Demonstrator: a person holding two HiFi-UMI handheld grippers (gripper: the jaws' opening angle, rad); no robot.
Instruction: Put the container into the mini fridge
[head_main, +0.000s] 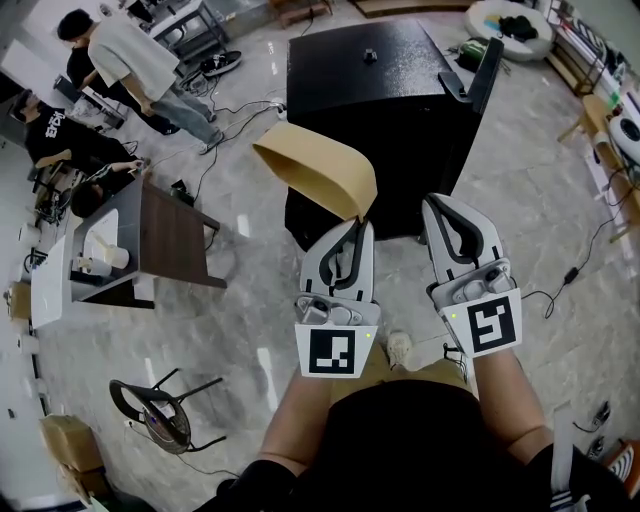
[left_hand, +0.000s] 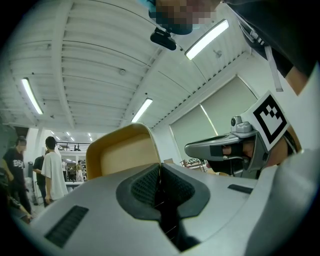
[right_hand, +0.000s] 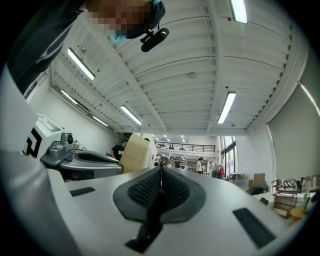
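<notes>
- Head view: both forearms reach forward from the body, side by side, on the near side of the mini fridge (head_main: 365, 100), and both grippers point toward it.
- Left gripper (head_main: 357, 224): its marker cube (head_main: 329, 351) faces up at the wrist end. The jaws are clamped on the rim of the tan container (head_main: 318, 166).
- The container is held in the air, off every surface, before the fridge's near-left corner. It sticks out past the jaw tips and leans to the left.
- Left gripper view: the left gripper (left_hand: 160, 169) has its pads pressed together with the container's thin wall nipped between them. The container (left_hand: 122, 156) rises just behind the pads, its hollow side turned to the camera.
- Right gripper (head_main: 433, 203): it is level with the left one and just beside it, nearer the fridge's right half. The two do not touch. Its marker cube (head_main: 494, 323) is tilted slightly outward.
- Right gripper view: the right gripper (right_hand: 161, 173) has its jaws pressed together with nothing between them. The container (right_hand: 133, 153) shows off to the left, beyond the other gripper's body.
- A dark panel (head_main: 484, 72) stands off the fridge's right side. Whether it is the door I cannot tell.
- Left of the fridge stands a brown table (head_main: 172, 240), with people (head_main: 130, 60) beyond it.
</notes>
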